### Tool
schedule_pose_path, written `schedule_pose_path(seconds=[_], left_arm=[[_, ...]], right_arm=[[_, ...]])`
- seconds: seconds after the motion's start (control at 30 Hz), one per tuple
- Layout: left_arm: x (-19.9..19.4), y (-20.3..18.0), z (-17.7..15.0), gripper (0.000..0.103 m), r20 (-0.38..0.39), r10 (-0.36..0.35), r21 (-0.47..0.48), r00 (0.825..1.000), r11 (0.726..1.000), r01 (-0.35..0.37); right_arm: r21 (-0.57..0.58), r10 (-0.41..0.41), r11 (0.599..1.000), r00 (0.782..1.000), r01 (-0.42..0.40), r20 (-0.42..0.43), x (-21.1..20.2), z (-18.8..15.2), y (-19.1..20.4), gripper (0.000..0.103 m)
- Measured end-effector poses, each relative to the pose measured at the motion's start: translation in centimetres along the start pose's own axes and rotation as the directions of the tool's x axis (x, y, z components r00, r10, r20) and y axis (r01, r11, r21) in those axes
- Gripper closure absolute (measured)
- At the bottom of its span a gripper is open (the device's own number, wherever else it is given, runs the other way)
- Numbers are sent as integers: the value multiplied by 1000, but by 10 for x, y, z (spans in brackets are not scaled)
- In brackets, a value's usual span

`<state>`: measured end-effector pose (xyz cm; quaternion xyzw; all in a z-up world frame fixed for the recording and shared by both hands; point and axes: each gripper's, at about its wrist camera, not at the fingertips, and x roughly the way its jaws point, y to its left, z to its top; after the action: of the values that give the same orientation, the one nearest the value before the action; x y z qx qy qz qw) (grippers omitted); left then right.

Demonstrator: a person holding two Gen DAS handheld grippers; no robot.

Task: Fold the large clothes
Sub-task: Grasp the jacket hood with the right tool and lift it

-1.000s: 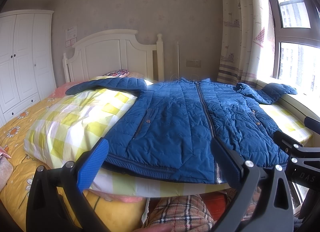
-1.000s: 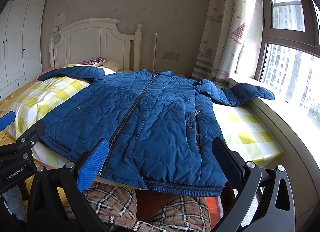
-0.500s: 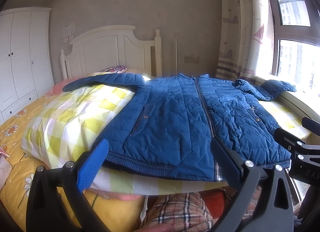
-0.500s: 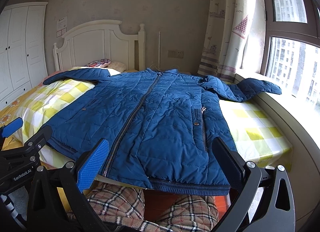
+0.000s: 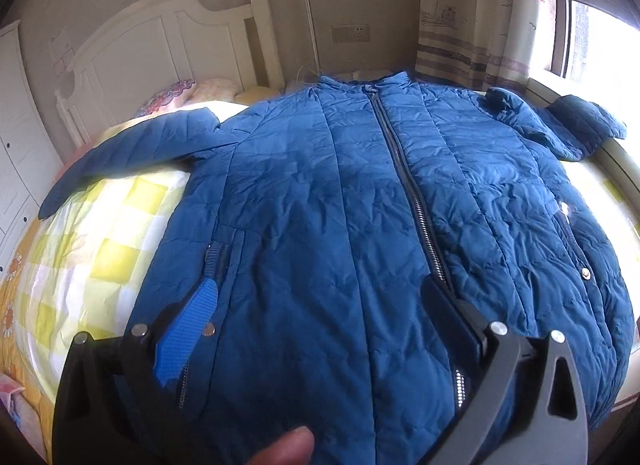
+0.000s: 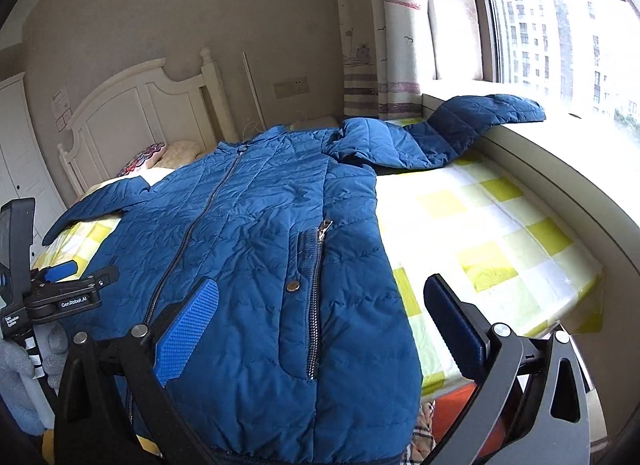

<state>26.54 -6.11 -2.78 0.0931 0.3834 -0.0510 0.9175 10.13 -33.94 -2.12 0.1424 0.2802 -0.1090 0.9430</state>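
Jacket (image 5: 320, 225) lay zipped and flat on the bed (image 6: 480, 225), ready for folding; left claw (image 5: 320, 329) and right claw (image 6: 320, 329) hovered released above its hem.

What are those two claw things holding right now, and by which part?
Nothing. The left gripper and right gripper both hang open above the blue jacket, which lies spread flat and zipped on the bed.
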Motion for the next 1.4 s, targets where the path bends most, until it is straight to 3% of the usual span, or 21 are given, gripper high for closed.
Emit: schedule_pose_path(seconds=[0.17, 0.27, 0.37, 0.4, 0.5, 0.7, 0.77, 0.87, 0.93, 0.97, 1.07, 1.13, 1.27, 1.33, 1.4], left_arm=[[85, 20, 49, 2, -51, 48, -48, 998, 998, -51], [119, 27, 61, 2, -89, 12, -52, 996, 998, -17], [136, 36, 63, 2, -124, -68, -106, 990, 993, 55], [141, 39, 61, 2, -132, -88, -125, 987, 990, 72], [143, 39, 55, 2, -126, -100, -138, 987, 987, 83], [147, 37, 57, 2, -129, -98, -139, 987, 987, 80], [150, 36, 60, 2, -140, -91, -141, 986, 987, 72], [154, 35, 64, 2, -157, -78, -144, 985, 988, 55], [155, 35, 65, 2, -159, -74, -144, 985, 988, 51], [155, 35, 65, 2, -156, -77, -145, 985, 988, 54], [154, 37, 64, 2, -152, -83, -150, 985, 987, 60], [154, 37, 65, 2, -151, -82, -150, 985, 987, 59], [154, 37, 64, 2, -150, -82, -152, 985, 987, 59], [154, 37, 65, 2, -149, -84, -154, 985, 986, 61], [154, 38, 65, 2, -146, -89, -159, 985, 985, 65]], right_arm=[[116, -147, 983, 989, 142, 35, 59, 90, -87, 4], [210, -245, 949, 969, 234, 27, 100, 146, -152, 8], [289, -331, 897, 941, 335, -66, 146, 183, -212, 16], [318, -338, 881, 936, 351, -97, 158, 191, -228, 23], [384, -364, 834, 918, 396, -155, 186, 203, -261, 24], [476, -363, 779, 912, 409, -189, 212, 203, -295, 24], [475, -382, 778, 910, 410, -159, 213, 201, -298, 23], [440, -392, 800, 911, 407, -130, 215, 200, -291, 30], [421, -345, 835, 933, 353, -99, 219, 198, -288, 50], [429, -308, 848, 948, 310, -76, 218, 196, -287, 65], [391, -293, 887, 954, 246, 64, 199, 201, -257, 76], [283, -264, 935, 953, 215, 149, 187, 209, -215, 80], [11, -83, 996, 958, 83, 275, 167, 218, -98, 82], [-154, 39, 988, 955, 7, 295, 159, 210, -27, 86], [-279, 168, 956, 954, -95, 249, 159, 193, 36, 87]])
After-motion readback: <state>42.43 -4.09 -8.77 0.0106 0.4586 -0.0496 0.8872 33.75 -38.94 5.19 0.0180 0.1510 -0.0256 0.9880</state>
